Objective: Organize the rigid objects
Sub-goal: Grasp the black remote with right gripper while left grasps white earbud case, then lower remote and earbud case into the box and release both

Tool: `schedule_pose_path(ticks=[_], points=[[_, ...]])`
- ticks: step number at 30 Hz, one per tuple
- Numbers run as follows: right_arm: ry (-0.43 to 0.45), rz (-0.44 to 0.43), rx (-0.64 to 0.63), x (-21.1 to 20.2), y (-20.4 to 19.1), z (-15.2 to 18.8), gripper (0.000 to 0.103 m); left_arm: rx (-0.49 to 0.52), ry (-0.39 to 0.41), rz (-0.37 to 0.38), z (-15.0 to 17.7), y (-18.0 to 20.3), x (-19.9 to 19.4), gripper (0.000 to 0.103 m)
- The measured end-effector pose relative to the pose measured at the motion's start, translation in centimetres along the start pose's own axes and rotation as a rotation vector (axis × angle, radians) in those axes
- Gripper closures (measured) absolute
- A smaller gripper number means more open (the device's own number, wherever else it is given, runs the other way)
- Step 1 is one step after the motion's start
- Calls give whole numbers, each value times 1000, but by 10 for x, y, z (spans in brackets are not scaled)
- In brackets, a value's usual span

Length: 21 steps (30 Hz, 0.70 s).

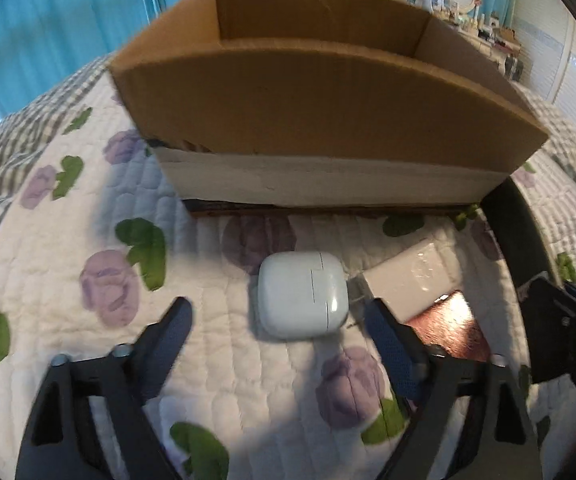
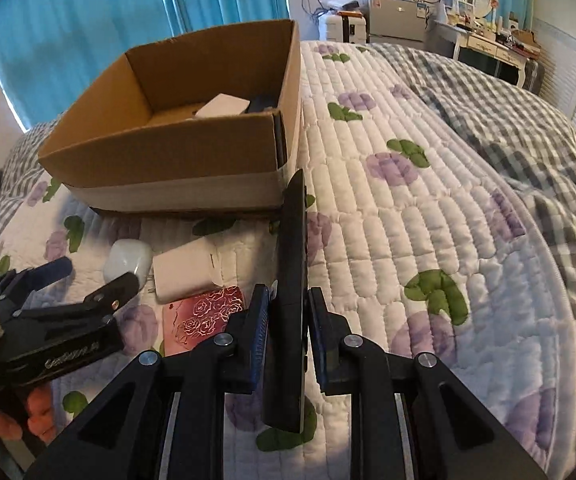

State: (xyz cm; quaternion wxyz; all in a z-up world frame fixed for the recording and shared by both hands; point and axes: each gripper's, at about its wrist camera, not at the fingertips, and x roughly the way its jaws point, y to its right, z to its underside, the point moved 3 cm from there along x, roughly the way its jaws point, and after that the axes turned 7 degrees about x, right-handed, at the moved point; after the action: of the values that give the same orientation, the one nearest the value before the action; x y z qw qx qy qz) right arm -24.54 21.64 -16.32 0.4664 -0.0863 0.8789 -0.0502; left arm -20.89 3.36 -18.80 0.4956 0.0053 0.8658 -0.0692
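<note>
My right gripper (image 2: 288, 312) is clamping a flat black slab (image 2: 291, 280) edge-on between its pads, the slab standing upright and reaching forward toward the corner of the cardboard box (image 2: 159, 152). My left gripper (image 1: 277, 312) is hovering with its jaws spread wide and holding nothing; the white earbud case (image 1: 302, 294) is lying on the quilt (image 1: 87, 208) just ahead of the gap, nearer my right-hand finger (image 1: 392, 344), and I am not touching it. Just beside the case a white rectangular packet (image 1: 412, 276) is lying flat, and a pink card with a rose pattern (image 2: 203, 316) is lying nearer to me, touching or slightly overlapping that packet. Beyond these the box is sitting open on the flowered quilt. Inside it, toward the far right corner, a white boxy item (image 2: 221, 106) and something dark (image 2: 261, 103) are resting; I cannot tell what the dark thing is.
</note>
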Motion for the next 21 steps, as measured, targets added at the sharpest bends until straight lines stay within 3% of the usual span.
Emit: schedule_pose_path(ticks=[3, 6, 21], points=[[-8, -10, 14, 4, 4, 0, 84, 3, -16, -3, 0, 2, 12, 29], [-15, -7, 10, 6, 3, 1, 84, 16, 1, 56, 1, 6, 8, 52], [60, 19, 31, -26, 10, 4, 84, 13, 60, 75, 24, 0, -58, 52]])
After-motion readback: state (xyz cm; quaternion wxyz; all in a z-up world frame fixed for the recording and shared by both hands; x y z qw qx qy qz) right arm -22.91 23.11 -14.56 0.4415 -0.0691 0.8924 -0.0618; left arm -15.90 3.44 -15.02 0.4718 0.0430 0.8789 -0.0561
